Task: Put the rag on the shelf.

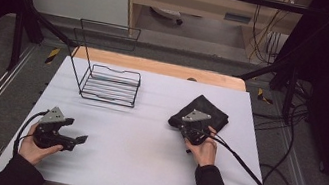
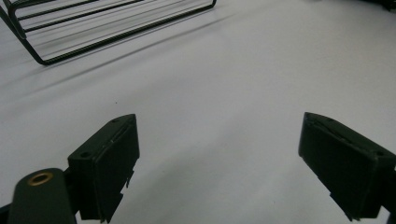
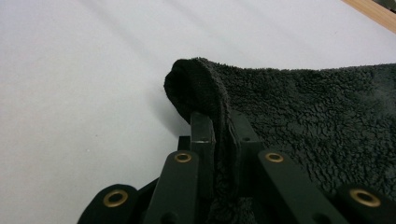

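Here the right gripper (image 1: 195,131) is pinching the near-left edge of the black towel (image 1: 207,111) between closed jaws, the cloth lying beyond it, right of the wire rack (image 1: 110,85) on the bench (image 1: 143,145), while the left gripper (image 1: 74,139) is waiting wide open and empty, well apart.

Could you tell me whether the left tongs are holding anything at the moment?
No, the left tongs stand wide open above the bare white table, with nothing between the jaws.
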A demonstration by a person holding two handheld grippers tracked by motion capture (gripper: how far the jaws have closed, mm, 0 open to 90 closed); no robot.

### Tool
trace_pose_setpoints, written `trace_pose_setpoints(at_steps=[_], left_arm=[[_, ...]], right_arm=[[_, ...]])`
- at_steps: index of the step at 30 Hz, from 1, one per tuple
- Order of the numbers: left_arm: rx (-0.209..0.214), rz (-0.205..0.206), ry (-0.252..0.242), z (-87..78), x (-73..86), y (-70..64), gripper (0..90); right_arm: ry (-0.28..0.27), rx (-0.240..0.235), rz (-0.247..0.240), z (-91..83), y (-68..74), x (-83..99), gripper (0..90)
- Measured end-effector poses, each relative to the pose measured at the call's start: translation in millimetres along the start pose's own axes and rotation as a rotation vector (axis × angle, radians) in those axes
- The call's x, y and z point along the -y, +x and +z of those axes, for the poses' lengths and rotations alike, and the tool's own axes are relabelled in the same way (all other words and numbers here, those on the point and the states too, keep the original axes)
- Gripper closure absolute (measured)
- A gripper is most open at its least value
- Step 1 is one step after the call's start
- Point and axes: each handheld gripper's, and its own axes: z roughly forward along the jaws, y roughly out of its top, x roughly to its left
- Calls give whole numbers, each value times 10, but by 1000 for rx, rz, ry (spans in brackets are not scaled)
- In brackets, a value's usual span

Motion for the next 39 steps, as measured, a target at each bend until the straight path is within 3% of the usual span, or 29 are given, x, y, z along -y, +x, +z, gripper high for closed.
trace_pose_setpoints(at_steps=[17,27,39], left_arm=[[0,1,1,0,-3,-5,123],[0,2,4,4,-5,-11,120],[-2,3,3,2,-7,-12,119]], right_arm=[[-34,-71,21,-161,94,-52,835],[-31,-162,-8,-218,388,-126,835],[-34,-230,-30,-221,684,-215,834]])
